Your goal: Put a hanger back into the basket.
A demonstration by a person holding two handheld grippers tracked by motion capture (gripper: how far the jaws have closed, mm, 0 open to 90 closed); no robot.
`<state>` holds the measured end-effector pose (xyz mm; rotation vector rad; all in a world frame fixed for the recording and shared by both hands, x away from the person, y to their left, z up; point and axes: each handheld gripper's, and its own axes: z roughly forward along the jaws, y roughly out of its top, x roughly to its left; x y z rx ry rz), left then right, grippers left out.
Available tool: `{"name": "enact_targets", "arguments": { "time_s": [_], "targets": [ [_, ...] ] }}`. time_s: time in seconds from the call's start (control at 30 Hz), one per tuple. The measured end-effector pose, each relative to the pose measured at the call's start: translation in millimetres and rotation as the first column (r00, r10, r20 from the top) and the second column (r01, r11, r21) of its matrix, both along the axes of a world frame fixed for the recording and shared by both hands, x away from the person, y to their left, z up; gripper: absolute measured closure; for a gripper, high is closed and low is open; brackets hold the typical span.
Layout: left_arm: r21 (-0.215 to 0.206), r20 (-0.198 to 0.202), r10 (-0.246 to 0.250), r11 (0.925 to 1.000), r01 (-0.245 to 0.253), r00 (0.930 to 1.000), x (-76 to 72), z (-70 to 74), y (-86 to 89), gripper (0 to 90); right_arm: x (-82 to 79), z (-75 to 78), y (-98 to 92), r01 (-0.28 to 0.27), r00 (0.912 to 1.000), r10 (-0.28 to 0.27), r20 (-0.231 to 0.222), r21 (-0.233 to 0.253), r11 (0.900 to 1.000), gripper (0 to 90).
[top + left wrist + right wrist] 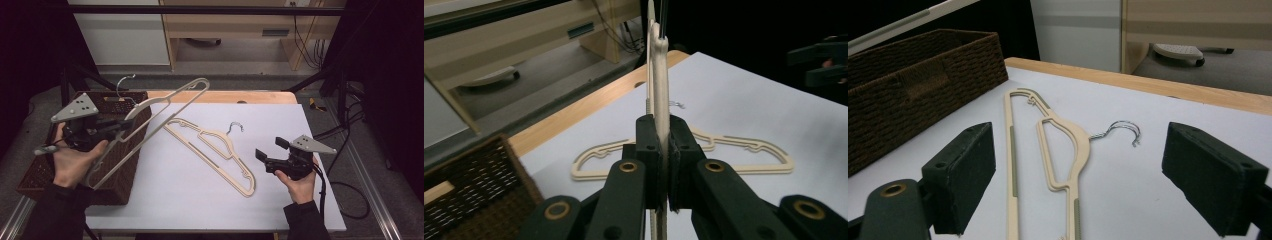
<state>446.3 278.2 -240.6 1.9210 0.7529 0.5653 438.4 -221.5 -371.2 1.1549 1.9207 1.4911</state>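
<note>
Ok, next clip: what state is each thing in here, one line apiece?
left gripper: shut on the held hanger.
right gripper: open, nothing between the jaws.
held hanger: lifted, tilted above the basket.
second hanger: lying flat on the white sheet.
basket: upright at the table's left.

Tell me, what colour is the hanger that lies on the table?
Cream, with a silver wire hook; the hanger shows best in the right gripper view.

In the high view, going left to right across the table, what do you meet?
Left gripper over the basket → held hanger → flat hanger → right gripper.
</note>
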Motion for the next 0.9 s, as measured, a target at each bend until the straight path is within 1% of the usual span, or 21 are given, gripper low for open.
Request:
{"name": "enact_targets", "arguments": {
  "time_s": [0.03, 0.07, 0.1, 0.13, 0.17, 0.27, 0.3, 0.33, 0.37, 0.4, 0.43, 0.47, 0.53, 0.57, 0.6, 0.63, 0.7, 0.73, 0.77, 0.83, 0.9],
  "targets": [
    [-0.005, 0.0, 0.012, 0.9999, -0.012, 0.9999, 4.9, 1.2, 11.5, 85.8, -0.4, -0.7, -0.3, -0.007, 1.0, 0.007, 0.0, -0.009, 1.0, 12.3],
    [-0.005, 0.0, 0.012, 0.9999, -0.012, 0.9999, 4.9, 1.2, 11.5, 85.8, -0.4, -1.2, -0.1, -0.009, 1.0, 0.009, 0.0, -0.012, 1.0, 11.8],
    [-0.005, -0.002, 0.032, 0.9995, -0.032, 0.9995, 9.3, 1.6, 23.5, 85.8, -0.3, -1.8, 0.4, -0.006, 1.0, 0.006, 0.003, -0.016, 1.0, 11.5],
    [-0.003, -0.002, 0.043, 0.9991, -0.043, 0.9991, 11.4, 1.5, 29.4, 85.9, -0.3, -2.2, 0.7, -0.008, 1.0, 0.008, 0.001, -0.019, 1.0, 10.8],
    [-0.003, -0.002, 0.043, 0.9991, -0.043, 0.9991, 11.4, 1.5, 29.4, 85.9, -0.4, -2.5, 0.9, -0.01, 0.9999, 0.01, 0.0, -0.021, 1.0, 10.4],
    [0.01, 0.015, 0.07, 0.9975, -0.07, 0.9974, 18.8, -0.4, 48.5, 85.9, 0.2, -3.3, 1.6, -0.012, 0.9999, 0.012, -0.001, -0.029, 1.0, 9.7],
    [0.013, 0.002, 0.092, 0.9956, -0.092, 0.9957, 23.7, -3.0, 61.8, 85.9, -0.3, -3.6, 1.7, -0.017, 0.9998, 0.017, -0.002, -0.036, 0.999, 9.7],
    [0.013, 0.002, 0.092, 0.9956, -0.092, 0.9957, 23.7, -3.0, 61.8, 85.9, -0.3, -3.6, 1.7, -0.017, 0.9998, 0.017, -0.002, -0.036, 0.999, 9.7],
    [0.021, -0.006, 0.112, 0.9935, -0.112, 0.9937, 28.9, -6.2, 75.1, 85.9, -0.7, -4.2, 1.4, -0.022, 0.9998, 0.022, -0.003, -0.035, 0.999, 9.7],
    [0.021, -0.006, 0.112, 0.9935, -0.112, 0.9937, 28.9, -6.2, 75.1, 85.9, -0.7, -4.2, 1.4, -0.022, 0.9998, 0.022, -0.003, -0.035, 0.999, 9.7],
    [0.034, -0.016, 0.13, 0.991, -0.129, 0.9914, 33.9, -10.6, 86.1, 85.9, -0.7, -5.0, 0.2, -0.021, 0.9998, 0.021, -0.002, -0.037, 0.999, 9.5],
    [0.046, -0.016, 0.142, 0.989, -0.141, 0.9898, 35.9, -13.0, 91.0, 85.9, -1.0, -5.0, -0.6, -0.022, 0.9998, 0.021, -0.005, -0.035, 0.999, 9.5],
    [0.049, -0.021, 0.15, 0.9876, -0.149, 0.9884, 37.7, -15.8, 95.7, 85.9, -1.4, -5.1, -1.4, -0.023, 0.9997, 0.023, -0.005, -0.036, 0.999, 9.5],
    [0.05, -0.031, 0.166, 0.9852, -0.164, 0.9857, 41.5, -22.3, 105.1, 85.9, -2.3, -5.5, -2.9, -0.019, 0.9998, 0.019, -0.003, -0.036, 0.999, 9.4],
    [0.05, -0.031, 0.166, 0.9852, -0.164, 0.9857, 41.5, -22.3, 105.1, 85.9, -2.3, -5.5, -2.9, -0.019, 0.9998, 0.019, -0.003, -0.036, 0.999, 9.4],
    [0.043, -0.04, 0.175, 0.9839, -0.173, 0.9837, 43.7, -26.2, 109.8, 85.9, -3.3, -6.2, -4.5, -0.02, 0.9998, 0.019, -0.004, -0.04, 0.999, 9.3],
    [0.064, -0.048, 0.202, 0.9779, -0.199, 0.9782, 50.0, -38.1, 124.0, 85.9, -3.8, -7.4, -6.2, -0.024, 0.9997, 0.024, -0.001, -0.048, 0.999, 9.1],
    [0.064, -0.048, 0.202, 0.9779, -0.199, 0.9782, 50.0, -38.1, 124.0, 85.9, -3.8, -7.4, -6.2, -0.024, 0.9997, 0.024, -0.001, -0.048, 0.999, 9.1],
    [0.063, -0.054, 0.219, 0.9744, -0.216, 0.9742, 53.7, -46.1, 132.6, 85.9, -4.3, -8.2, -7.5, -0.022, 0.9998, 0.022, -0.004, -0.054, 0.998, 9.0],
    [0.041, -0.068, 0.226, 0.9738, -0.224, 0.9717, 56.8, -53.2, 140.3, 85.9, -4.6, -8.8, -8.5, -0.021, 0.9998, 0.02, -0.006, -0.052, 0.998, 9.0],
    [0.039, -0.078, 0.226, 0.974, -0.223, 0.9711, 58.0, -56.3, 144.0, 85.9, -4.6, -9.1, -9.3, -0.019, 0.9998, 0.019, -0.008, -0.051, 0.998, 9.0]
  ]
}}
